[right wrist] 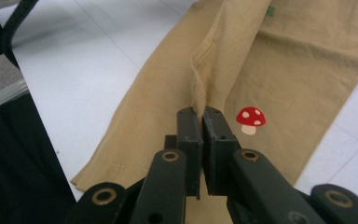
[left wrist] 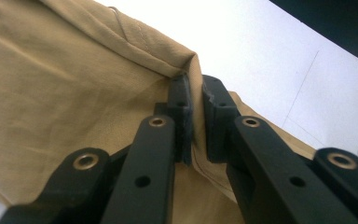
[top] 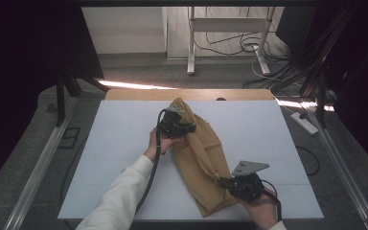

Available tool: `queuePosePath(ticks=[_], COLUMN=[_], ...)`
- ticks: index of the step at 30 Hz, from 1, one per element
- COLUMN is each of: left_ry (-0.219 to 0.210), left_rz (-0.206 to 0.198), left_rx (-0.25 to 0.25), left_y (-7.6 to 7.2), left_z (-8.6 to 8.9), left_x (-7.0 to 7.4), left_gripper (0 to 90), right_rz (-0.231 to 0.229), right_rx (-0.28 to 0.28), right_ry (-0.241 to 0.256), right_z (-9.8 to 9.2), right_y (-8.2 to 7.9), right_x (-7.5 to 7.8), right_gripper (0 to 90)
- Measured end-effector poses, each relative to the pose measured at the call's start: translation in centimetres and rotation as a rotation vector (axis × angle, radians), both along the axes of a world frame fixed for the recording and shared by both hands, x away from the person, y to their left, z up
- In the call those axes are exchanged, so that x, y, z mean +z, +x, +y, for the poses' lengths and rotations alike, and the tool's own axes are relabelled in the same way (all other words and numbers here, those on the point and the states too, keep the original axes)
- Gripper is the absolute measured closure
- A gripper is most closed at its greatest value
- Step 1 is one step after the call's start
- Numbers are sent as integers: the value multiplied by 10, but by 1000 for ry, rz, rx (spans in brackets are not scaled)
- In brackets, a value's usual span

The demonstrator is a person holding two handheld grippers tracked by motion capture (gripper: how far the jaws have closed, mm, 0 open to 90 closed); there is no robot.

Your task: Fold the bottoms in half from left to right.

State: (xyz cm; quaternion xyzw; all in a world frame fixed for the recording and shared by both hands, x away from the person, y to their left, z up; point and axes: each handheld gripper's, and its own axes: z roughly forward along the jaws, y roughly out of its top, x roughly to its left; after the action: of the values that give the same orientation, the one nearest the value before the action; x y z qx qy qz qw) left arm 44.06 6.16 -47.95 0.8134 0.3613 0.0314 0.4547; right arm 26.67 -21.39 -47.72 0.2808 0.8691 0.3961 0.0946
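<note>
A tan cloth garment lies lengthwise on the white table, with a small red mushroom print on it. My left gripper sits at the garment's far end, shut on a fold of its edge. Near the table's front edge, my right gripper is shut on a raised pleat of the same garment, just left of the mushroom in the right gripper view. The fabric is lifted into a ridge between the two grips.
A wooden strip borders the table's far edge. Metal rails run along both sides. Behind the table stand a white desk frame and loose cables on the floor; a power strip lies at the right.
</note>
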Motion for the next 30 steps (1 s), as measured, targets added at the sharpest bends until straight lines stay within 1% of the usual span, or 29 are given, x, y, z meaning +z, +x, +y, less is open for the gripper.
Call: queuePosePath(ticks=[3, 9, 15, 21, 28, 30], left_ry=[1, 17, 31, 45, 43, 43], left_rz=[3, 5, 7, 19, 24, 24], left_rx=[2, 0, -6, -8, -11, -11], left_y=[1, 3, 6, 10, 11, 10], left_z=[-2, -8, -17, -26, -33, -35], left_x=[-1, -4, -8, -13, -16, -16], left_gripper=[823, 815, 813, 812, 793, 774], right_rz=[4, 11, 11, 14, 23, 28], right_rx=[-4, -15, -24, -30, -42, -44], right_ry=[-3, -7, -18, -23, -28, -29], right_z=[-1, -5, -9, -13, -19, -19], right_y=[0, 1, 1, 1, 0, 0], right_x=[-2, -4, -5, -6, -8, -9], right_gripper=[864, 864, 864, 864, 864, 860])
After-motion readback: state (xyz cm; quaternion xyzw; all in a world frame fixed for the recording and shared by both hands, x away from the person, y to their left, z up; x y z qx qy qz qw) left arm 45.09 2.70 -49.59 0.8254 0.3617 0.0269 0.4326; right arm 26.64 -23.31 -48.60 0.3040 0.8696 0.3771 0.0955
